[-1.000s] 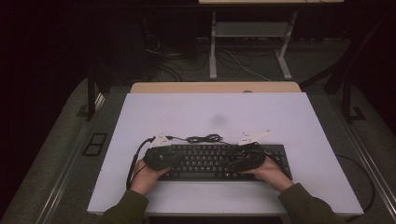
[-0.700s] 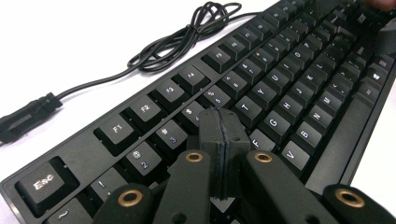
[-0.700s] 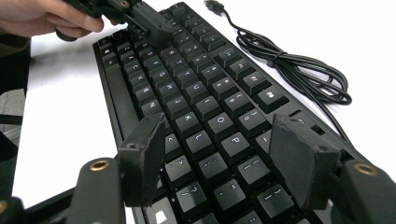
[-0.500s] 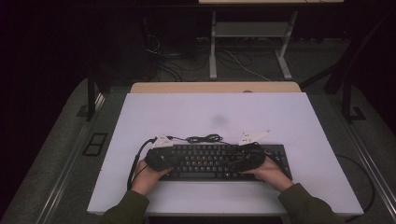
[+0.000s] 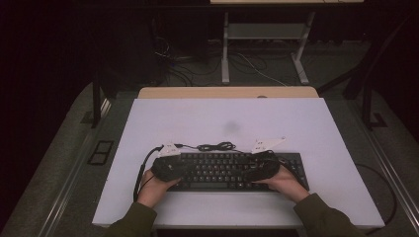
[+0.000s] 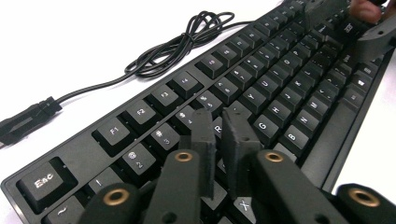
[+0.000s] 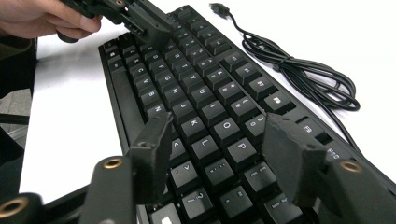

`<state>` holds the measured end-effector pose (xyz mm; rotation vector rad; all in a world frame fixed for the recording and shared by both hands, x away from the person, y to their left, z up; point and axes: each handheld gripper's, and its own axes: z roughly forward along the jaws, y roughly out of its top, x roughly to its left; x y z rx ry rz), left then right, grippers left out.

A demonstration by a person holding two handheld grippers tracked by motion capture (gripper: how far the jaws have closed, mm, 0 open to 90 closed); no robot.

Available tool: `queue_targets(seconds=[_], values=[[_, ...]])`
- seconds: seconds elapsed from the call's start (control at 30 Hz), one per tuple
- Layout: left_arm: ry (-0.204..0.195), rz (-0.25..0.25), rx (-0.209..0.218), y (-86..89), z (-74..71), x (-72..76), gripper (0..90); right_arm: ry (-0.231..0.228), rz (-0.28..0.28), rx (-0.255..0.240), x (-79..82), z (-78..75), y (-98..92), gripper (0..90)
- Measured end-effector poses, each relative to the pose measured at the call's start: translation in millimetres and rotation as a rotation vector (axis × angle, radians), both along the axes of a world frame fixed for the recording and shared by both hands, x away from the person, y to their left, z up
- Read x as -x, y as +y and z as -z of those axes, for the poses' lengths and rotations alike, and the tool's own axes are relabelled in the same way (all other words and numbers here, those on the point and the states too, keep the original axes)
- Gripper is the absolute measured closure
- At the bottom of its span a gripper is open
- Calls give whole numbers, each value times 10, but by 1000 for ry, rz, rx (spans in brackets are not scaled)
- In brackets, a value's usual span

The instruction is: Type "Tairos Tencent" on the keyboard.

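Observation:
A black keyboard (image 5: 222, 170) (image 6: 261, 93) (image 7: 201, 93) lies flat near the table's front edge. Its bundled cable (image 5: 215, 146) (image 6: 177, 44) (image 7: 299, 70) rests just behind it. My left gripper (image 5: 173, 168) (image 6: 215, 114) hovers low over the keyboard's left end. Its jaws have just been opening a little and show a thin slit with nothing in it. My right gripper (image 5: 259, 168) (image 7: 218, 122) sits over the right-hand keys, its jaws wide apart but just closing somewhat, nothing held. Each gripper view shows the other gripper farther off: the right gripper (image 6: 369, 32) and the left gripper (image 7: 140, 18).
The white table top (image 5: 227, 118) stretches behind the keyboard. The cable's USB plug (image 6: 28, 119) (image 7: 217, 8) lies loose on it. A wooden strip (image 5: 227, 92) borders the far edge, with a metal stand (image 5: 267, 44) and floor cables beyond.

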<state>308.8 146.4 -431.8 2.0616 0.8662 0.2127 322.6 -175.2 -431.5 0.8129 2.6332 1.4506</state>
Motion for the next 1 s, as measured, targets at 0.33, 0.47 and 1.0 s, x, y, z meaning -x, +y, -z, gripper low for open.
queue_targets(seconds=[0.33,0.47,1.0], values=[[1,-7,4,58,1,61,674,5,-32,-14,-30,-22,82,611],[-4,-18,5,91,-2,105,615,13,-57,-13,-43,-18,146,684],[-2,-75,9,239,18,252,393,23,-166,-1,-90,-12,411,878]])
